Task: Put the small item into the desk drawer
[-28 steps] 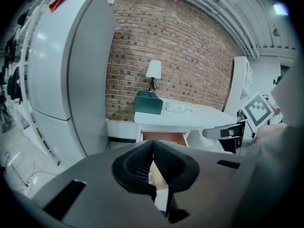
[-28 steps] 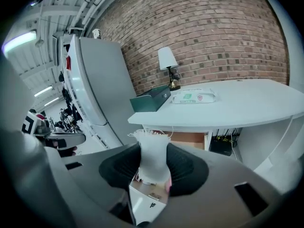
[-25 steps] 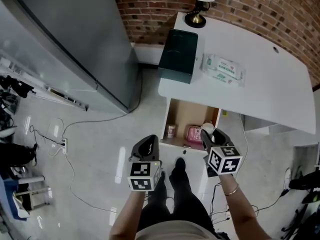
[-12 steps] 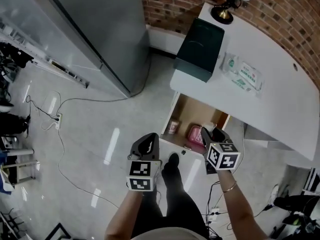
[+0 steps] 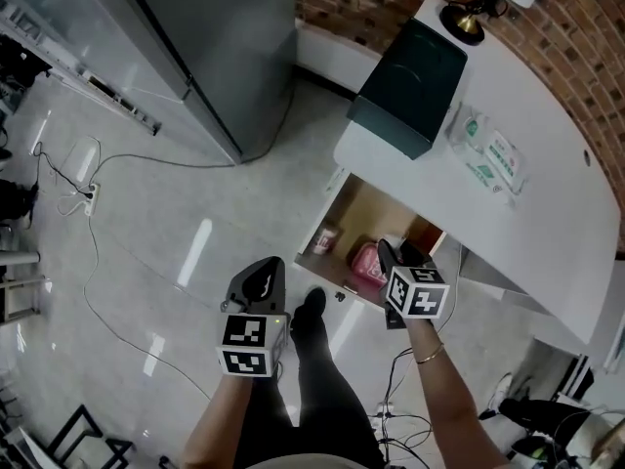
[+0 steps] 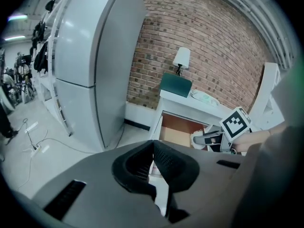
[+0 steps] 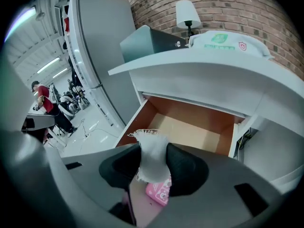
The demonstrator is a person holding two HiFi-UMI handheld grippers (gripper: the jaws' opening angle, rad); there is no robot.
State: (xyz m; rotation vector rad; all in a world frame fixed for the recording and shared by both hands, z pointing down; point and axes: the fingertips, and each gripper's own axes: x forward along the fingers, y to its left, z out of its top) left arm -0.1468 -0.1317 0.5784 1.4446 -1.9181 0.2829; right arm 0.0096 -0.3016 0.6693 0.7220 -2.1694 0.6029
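Checking the right gripper view first, I am seeing the right gripper (image 7: 153, 151) clenching a small white cloth item (image 7: 151, 164) between its two dark pads. The head view is not giving me that grip: from above, the right gripper (image 5: 389, 254) and its marker cube are covering most of the item. What the head view is adding is the layout. The open drawer (image 5: 363, 211) is projecting from under the white desk (image 5: 547, 213), and the jaw tips are hanging over the drawer's front right part.

The item is showing as pale, soft fabric with a frayed, thready upper edge, pinched at the middle. Its long axis is running along the jaws, and the frayed end is pointing ahead over the drawer's bare floor (image 7: 190, 132). It is hanging above the drawer, not resting in it. A pink packet (image 7: 159, 192) is lying in the drawer directly under the jaws, and I am placing it in the head view (image 5: 365, 261) just beside the jaw tips.

The left gripper (image 6: 153, 151) is showing clenched on nothing, its pads meeting. In the head view the left gripper (image 5: 259, 274) is hanging outside the drawer, off its front left corner.
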